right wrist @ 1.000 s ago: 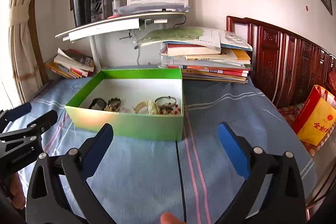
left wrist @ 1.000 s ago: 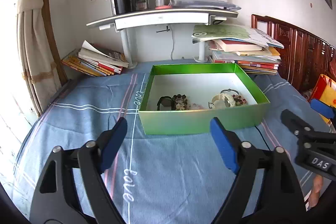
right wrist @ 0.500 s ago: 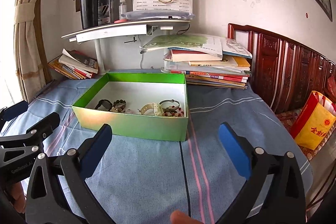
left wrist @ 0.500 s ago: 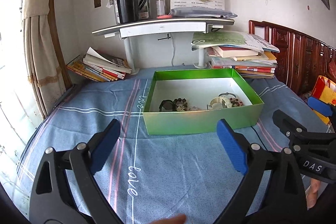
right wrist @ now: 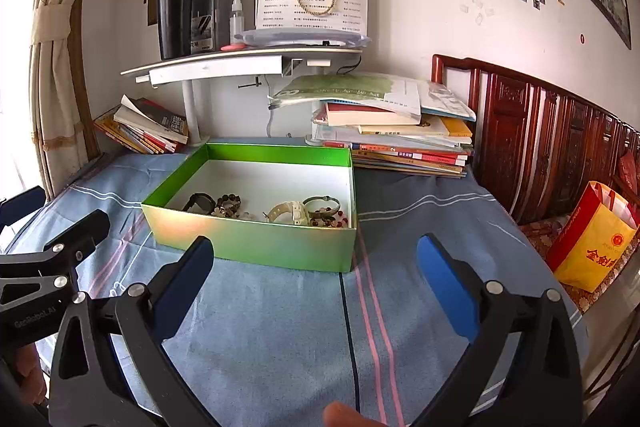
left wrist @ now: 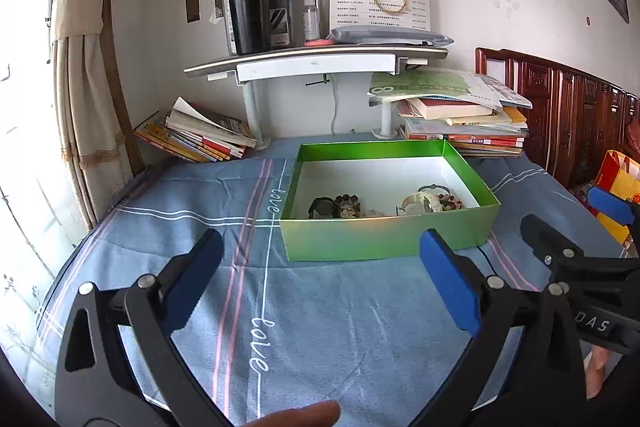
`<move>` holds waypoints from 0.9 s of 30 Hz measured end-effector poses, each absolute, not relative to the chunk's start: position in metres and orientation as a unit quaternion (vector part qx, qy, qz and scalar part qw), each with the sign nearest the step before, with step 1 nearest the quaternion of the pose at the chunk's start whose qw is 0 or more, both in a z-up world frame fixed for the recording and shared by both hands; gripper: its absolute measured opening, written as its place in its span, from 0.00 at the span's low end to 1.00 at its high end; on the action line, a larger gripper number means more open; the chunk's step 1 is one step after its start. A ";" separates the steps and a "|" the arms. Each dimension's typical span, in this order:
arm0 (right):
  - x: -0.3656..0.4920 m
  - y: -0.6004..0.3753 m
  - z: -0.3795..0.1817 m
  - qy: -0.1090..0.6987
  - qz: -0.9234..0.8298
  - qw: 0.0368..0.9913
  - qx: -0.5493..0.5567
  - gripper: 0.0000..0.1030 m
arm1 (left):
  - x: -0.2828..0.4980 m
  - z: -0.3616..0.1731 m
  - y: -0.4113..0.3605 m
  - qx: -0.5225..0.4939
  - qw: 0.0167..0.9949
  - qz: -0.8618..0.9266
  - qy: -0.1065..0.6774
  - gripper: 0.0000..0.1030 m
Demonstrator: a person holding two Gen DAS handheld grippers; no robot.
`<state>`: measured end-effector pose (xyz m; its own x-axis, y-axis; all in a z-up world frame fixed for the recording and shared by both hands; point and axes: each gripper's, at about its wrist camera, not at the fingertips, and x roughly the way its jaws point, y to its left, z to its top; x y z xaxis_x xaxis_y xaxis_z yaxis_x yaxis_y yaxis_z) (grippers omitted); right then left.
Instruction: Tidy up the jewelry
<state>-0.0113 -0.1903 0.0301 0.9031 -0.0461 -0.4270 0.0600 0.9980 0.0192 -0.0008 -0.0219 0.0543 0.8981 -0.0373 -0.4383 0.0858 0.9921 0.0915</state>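
A green box with a white inside stands on the blue bedspread; it also shows in the right wrist view. Inside lie a black bracelet, a dark bead bracelet, a cream bracelet and a red-brown bead string. The right wrist view shows the black bracelet, cream bracelet and a metal bangle. My left gripper is open and empty, held back from the box. My right gripper is open and empty, also short of the box.
A white shelf with a black flask stands behind the box. Book stacks lie at back left and back right. A carved wooden headboard and a red-yellow bag are on the right.
Both grippers have drawn back and risen a little from the box, so it looks smaller and farther. Both stay open. The jewelry in the box has not moved.
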 end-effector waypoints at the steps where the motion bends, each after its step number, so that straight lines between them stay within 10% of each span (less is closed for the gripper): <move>1: -0.012 -0.190 0.031 0.217 -0.027 0.976 0.016 0.97 | -0.001 0.055 -0.022 0.054 0.973 -0.031 0.223 0.96; 27: -0.012 -0.185 0.033 0.216 -0.024 0.976 0.013 0.97 | 0.002 0.052 -0.018 0.051 0.970 -0.036 0.235 0.96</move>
<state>-0.0120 -0.1853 0.0325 0.9053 -0.0402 -0.4228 0.0516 0.9986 0.0154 0.0016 -0.0176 0.0518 0.8870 -0.0455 -0.4595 0.0934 0.9922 0.0821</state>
